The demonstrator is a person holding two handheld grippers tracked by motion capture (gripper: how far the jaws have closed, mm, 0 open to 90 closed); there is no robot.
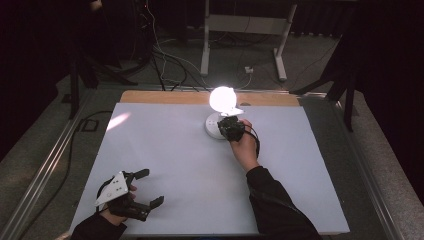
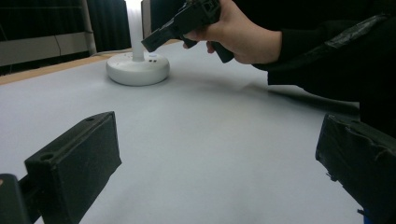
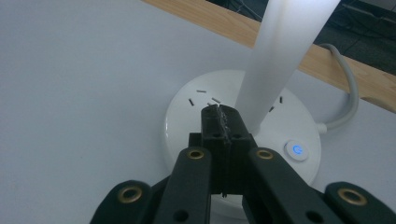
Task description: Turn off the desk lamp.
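A white desk lamp stands at the back middle of the table, its head (image 1: 222,97) glowing brightly above a round base (image 1: 213,127). My right gripper (image 1: 227,121) is over that base with its jaws shut together and nothing between them. In the right gripper view its tips (image 3: 219,114) sit at the base's top (image 3: 187,116), just left of the stem (image 3: 285,56); a power button (image 3: 297,150) glows blue to the right. My left gripper (image 1: 150,187) rests at the front left, open, jaws wide apart (image 2: 217,126) over bare table.
The white table top (image 1: 165,150) has a wooden strip (image 1: 165,97) along its back edge. The lamp's grey cable (image 3: 348,100) runs off over that edge. A sleeved forearm (image 1: 272,200) crosses the table's front right. Beyond are cables and a stand's legs on the floor.
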